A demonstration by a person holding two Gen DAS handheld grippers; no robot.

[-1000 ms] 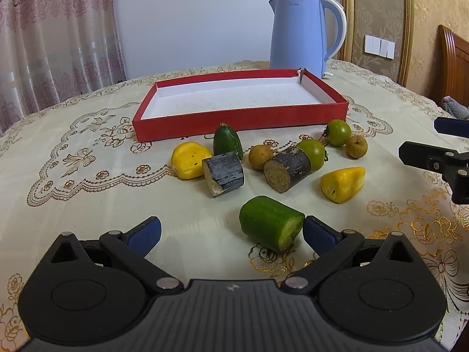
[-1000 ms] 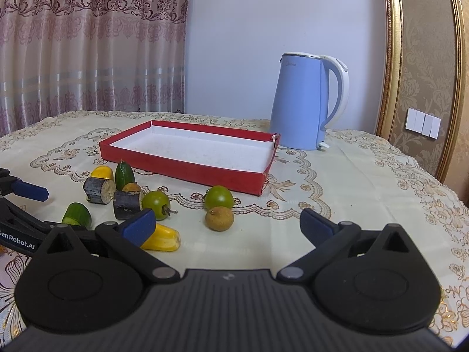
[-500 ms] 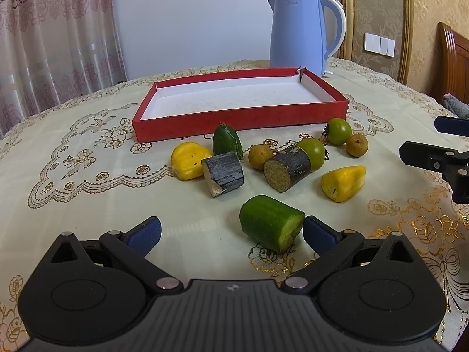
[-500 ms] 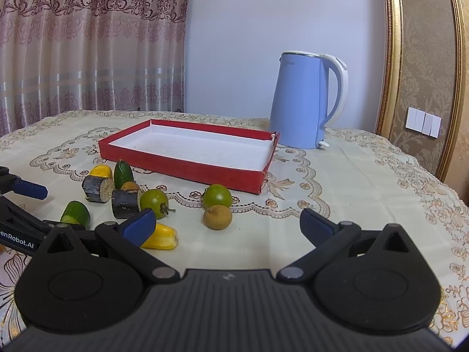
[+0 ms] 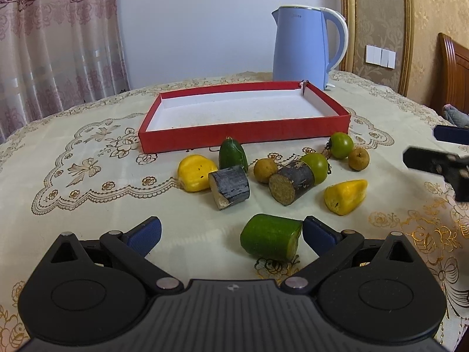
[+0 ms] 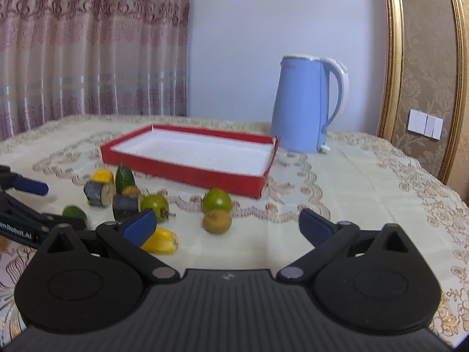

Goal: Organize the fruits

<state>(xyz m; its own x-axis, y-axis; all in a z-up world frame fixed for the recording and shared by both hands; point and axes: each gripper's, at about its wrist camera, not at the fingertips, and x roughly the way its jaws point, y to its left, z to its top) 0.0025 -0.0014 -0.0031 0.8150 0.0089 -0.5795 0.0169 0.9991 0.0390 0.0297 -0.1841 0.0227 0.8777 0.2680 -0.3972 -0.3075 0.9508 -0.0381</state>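
Observation:
An empty red tray (image 5: 243, 138) with a white floor lies on the table; it also shows in the right wrist view (image 6: 187, 173). In front of it lie several pieces: a cut green cucumber chunk (image 5: 271, 237), two dark sugarcane stubs (image 5: 230, 186), two yellow pieces (image 5: 346, 196), green round fruits (image 5: 341, 145) and brown longans (image 5: 358, 159). My left gripper (image 5: 231, 233) is open, low over the table, the cucumber chunk beside its right finger. My right gripper (image 6: 227, 226) is open and empty, near a brown longan (image 6: 217, 220) and a yellow piece (image 6: 161, 244).
A blue electric kettle (image 5: 304, 47) stands behind the tray's right end; it also shows in the right wrist view (image 6: 307, 102). The round table carries an embroidered cream cloth (image 5: 73, 176). A curtain hangs at the back left, and a wooden chair (image 5: 453, 70) stands at the right.
The right gripper has shifted and tilted so its view is blurred and the fruits sit closer in front of it. The left gripper has barely moved. No fruit has moved.

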